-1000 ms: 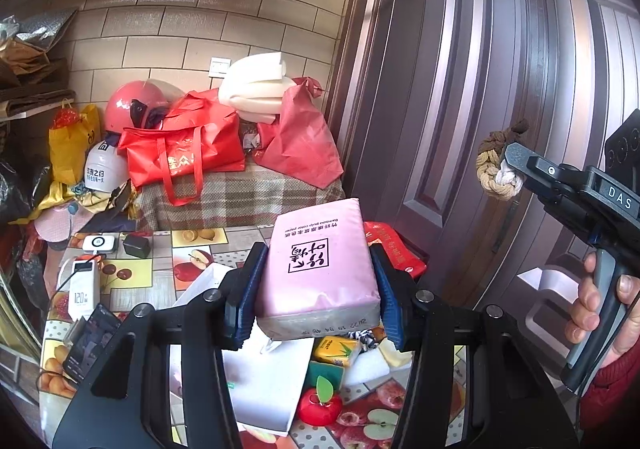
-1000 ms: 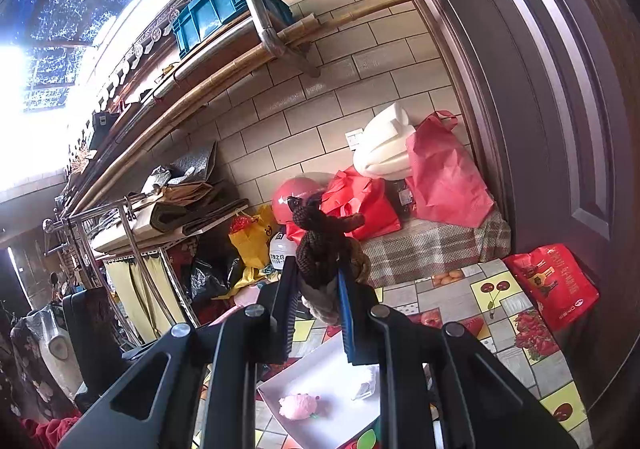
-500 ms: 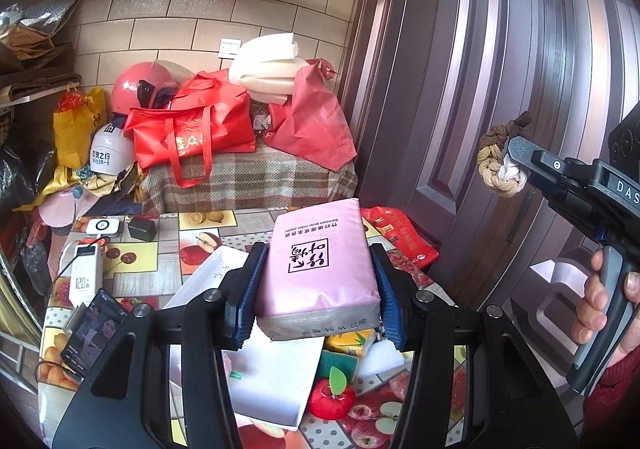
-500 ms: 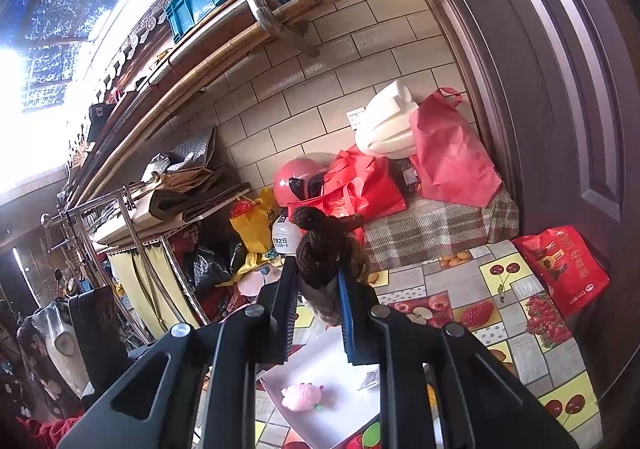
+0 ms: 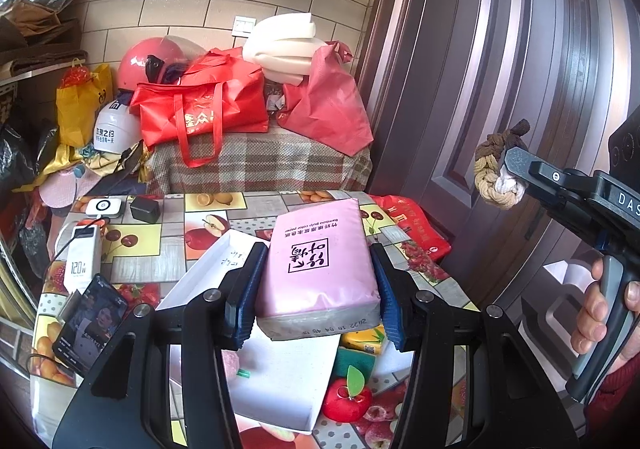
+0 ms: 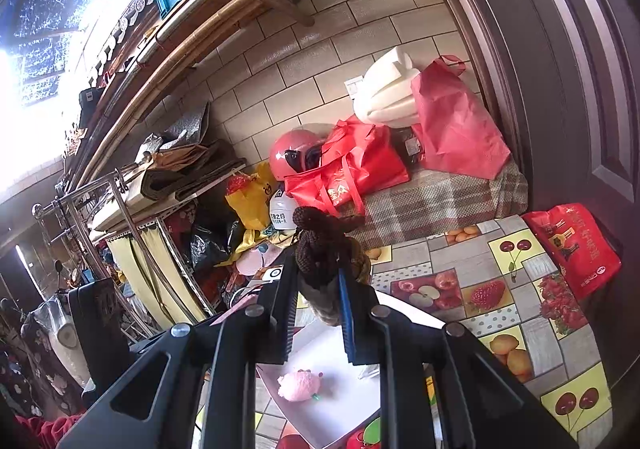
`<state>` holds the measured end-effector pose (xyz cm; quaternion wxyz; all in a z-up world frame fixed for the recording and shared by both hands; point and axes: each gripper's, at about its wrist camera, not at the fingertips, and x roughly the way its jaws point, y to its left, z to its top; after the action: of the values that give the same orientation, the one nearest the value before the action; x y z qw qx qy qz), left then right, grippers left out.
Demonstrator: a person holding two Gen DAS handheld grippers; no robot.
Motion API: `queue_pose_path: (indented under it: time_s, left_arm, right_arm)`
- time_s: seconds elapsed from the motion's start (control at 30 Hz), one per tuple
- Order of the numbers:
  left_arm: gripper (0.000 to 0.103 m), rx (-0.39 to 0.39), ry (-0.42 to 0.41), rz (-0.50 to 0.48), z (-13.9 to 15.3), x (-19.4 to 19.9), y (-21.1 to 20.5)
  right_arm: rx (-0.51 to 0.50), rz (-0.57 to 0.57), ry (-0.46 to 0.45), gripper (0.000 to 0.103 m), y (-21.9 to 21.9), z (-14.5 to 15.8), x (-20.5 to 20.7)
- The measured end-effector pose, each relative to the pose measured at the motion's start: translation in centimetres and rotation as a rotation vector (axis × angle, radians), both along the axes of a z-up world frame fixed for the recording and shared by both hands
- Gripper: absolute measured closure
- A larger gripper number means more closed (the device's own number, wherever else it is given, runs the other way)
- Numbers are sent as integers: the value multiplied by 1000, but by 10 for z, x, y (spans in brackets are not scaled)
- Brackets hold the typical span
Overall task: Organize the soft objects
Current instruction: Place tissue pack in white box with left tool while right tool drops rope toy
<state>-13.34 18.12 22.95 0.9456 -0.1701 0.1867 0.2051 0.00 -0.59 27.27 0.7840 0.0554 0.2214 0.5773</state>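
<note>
Both grippers pointed slightly downward over the fruit-patterned table (image 5: 208,209): the left gripper (image 5: 316,285) clamped a pink tissue pack (image 5: 318,269) between its blue pads above the white box (image 5: 280,381), while the right gripper (image 6: 318,289), held by a hand (image 5: 600,317) at the left view's edge, was closed on a brown knitted toy (image 6: 320,245). The pack hid most of the box, and a pink plush (image 6: 300,385) lay inside it. Red bags (image 5: 200,109) and a pink helmet (image 5: 148,61) crowded the bench behind, a red apple toy (image 5: 346,397) beside the box.
</note>
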Motion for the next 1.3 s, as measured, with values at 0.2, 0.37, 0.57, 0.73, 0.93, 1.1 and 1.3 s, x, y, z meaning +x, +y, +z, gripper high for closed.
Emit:
queue_pose_path:
  time_s: [0.2,0.37,0.57,0.73,0.93,1.1,1.3]
  left_arm:
    - [53,-24,21,28,-12,6,22]
    - [53,-48,46,42,-26,13,39]
    - [53,-103,111,47,-59,28,57]
    - [53,-178,202,66,-110,43,72]
    - [53,-195,259,102,-133,55,97]
    - [40,-203,278,145,-141,60,114]
    - [0,-211,309,237,-155,53,124]
  right_arm:
    - [-55,26,19,85,23,-17,4]
    - [-98,50,44,85,44,-35,9]
    - [-183,92,81,85,73,-66,13]
    - [-305,134,139,85,101,-113,13]
    - [-420,155,190,83,127,-159,18]
    - [-461,128,196,66,137,-175,22]
    - [-505,84,149,0,133,-187,20]
